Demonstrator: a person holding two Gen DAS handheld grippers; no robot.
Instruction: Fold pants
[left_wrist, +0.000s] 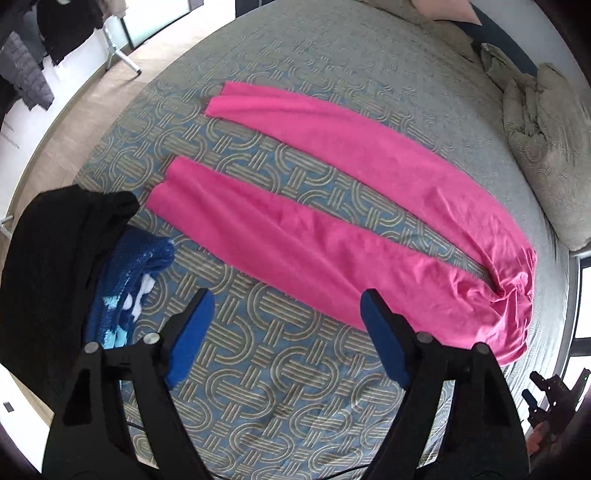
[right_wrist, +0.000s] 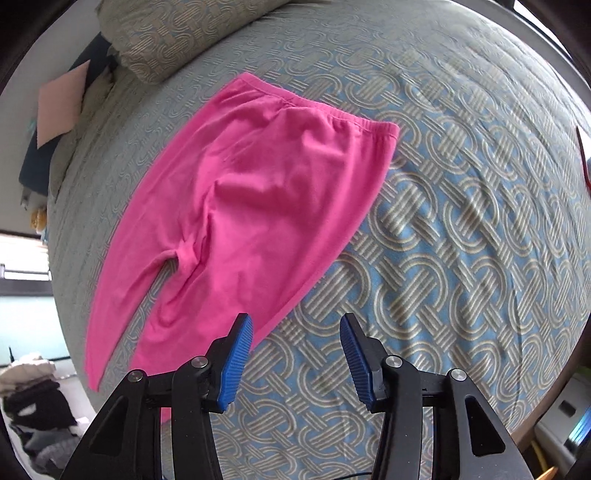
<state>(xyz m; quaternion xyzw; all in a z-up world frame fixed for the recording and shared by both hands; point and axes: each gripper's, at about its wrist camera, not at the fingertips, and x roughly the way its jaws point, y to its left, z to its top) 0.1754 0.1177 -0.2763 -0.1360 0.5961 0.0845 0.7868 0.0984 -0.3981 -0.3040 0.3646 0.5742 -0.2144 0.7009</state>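
Note:
Bright pink pants (left_wrist: 332, 206) lie flat on a patterned bedspread (left_wrist: 280, 387), both legs spread apart and running to the upper left in the left wrist view. My left gripper (left_wrist: 284, 314) hangs open above the bedspread just beside the near leg, nothing between its blue pads. In the right wrist view the pants (right_wrist: 258, 192) show their waistband at the top and the crotch at centre left. My right gripper (right_wrist: 295, 332) is open over the bedspread (right_wrist: 461, 258), at the near edge of the pants' hip side, with only cover between its pads.
A black garment (left_wrist: 55, 266) and a blue fleece item (left_wrist: 125, 280) lie at the left bed edge. A pillow (left_wrist: 546, 158) rests at the right. A second pillow (right_wrist: 155, 33) is at the top of the right wrist view. Stacked clothes (right_wrist: 33, 402) sit on the floor.

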